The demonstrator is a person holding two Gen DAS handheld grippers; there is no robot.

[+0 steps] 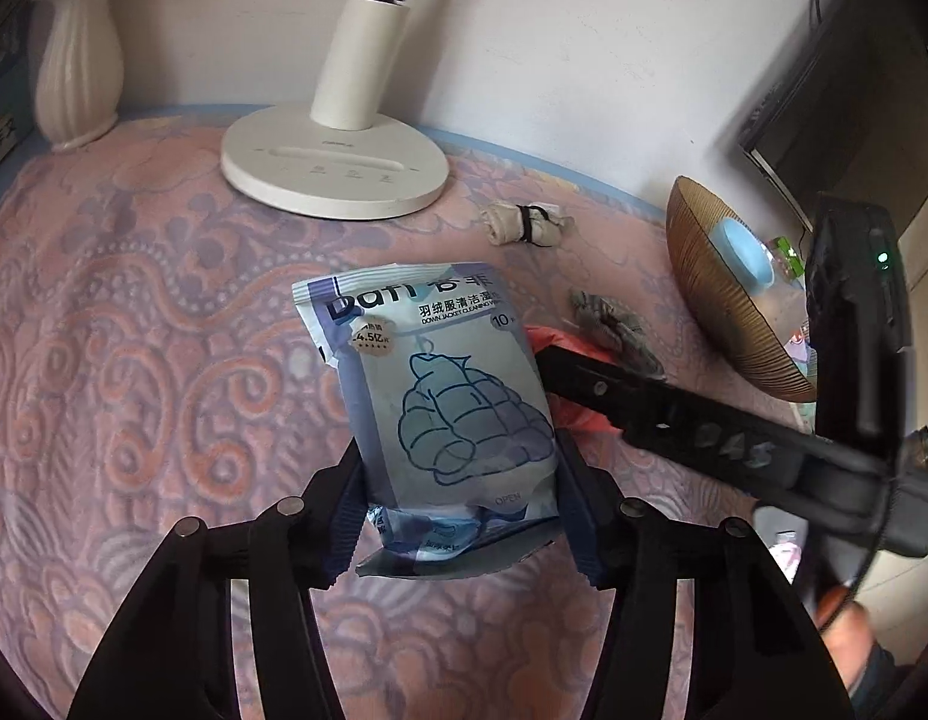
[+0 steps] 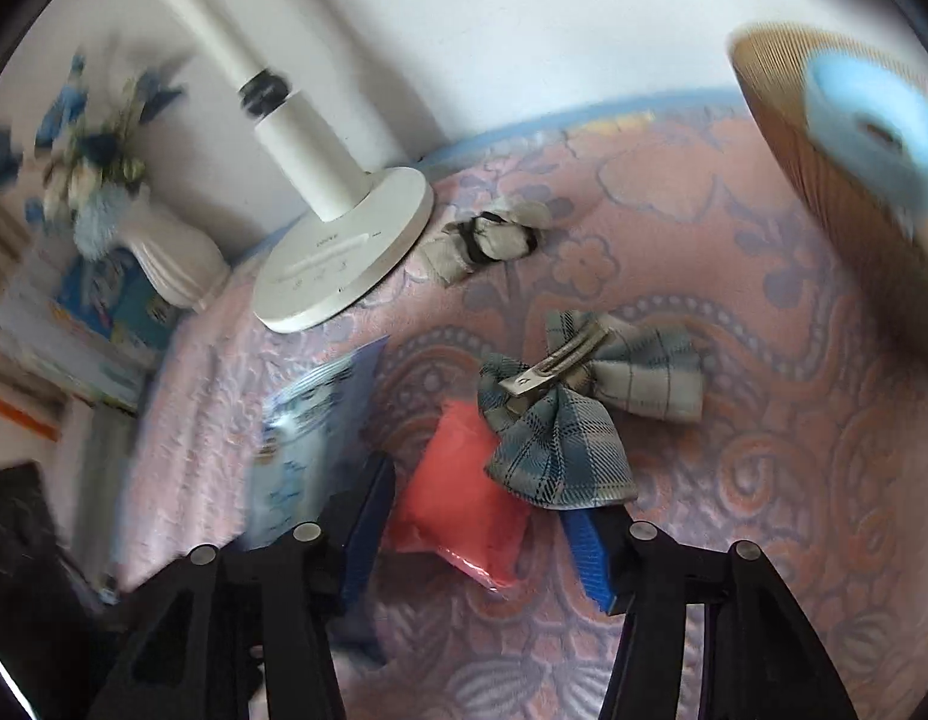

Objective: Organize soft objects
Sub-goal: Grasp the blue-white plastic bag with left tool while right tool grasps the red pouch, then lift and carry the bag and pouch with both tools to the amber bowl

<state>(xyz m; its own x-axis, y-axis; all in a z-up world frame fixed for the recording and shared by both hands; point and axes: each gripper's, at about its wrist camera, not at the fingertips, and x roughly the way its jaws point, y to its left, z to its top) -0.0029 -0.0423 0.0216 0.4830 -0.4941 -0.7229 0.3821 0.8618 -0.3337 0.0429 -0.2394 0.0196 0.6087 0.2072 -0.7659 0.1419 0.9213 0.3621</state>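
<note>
A light-blue wipes packet (image 1: 440, 372) lies on the pink patterned cloth (image 1: 134, 330). Its lower end is crumpled between the pads of my left gripper (image 1: 464, 516), which is shut on it. A red soft pouch (image 2: 458, 504) lies between the fingers of my right gripper (image 2: 482, 546); the left pad touches it and a gap shows at the right pad, so this gripper is open. In the left wrist view the right gripper (image 1: 560, 372) reaches in from the right over the red pouch (image 1: 542, 336). A plaid bow hair clip (image 2: 560, 420) overlaps the pouch's far corner.
A rolled beige cloth with a black band (image 2: 488, 240) lies near the white lamp base (image 2: 344, 264). A brown ribbed bowl (image 1: 722, 300) at the right holds a light-blue item (image 1: 743, 252). A white vase (image 1: 74, 72) stands at the back left. A hand (image 1: 848, 630) shows at the lower right.
</note>
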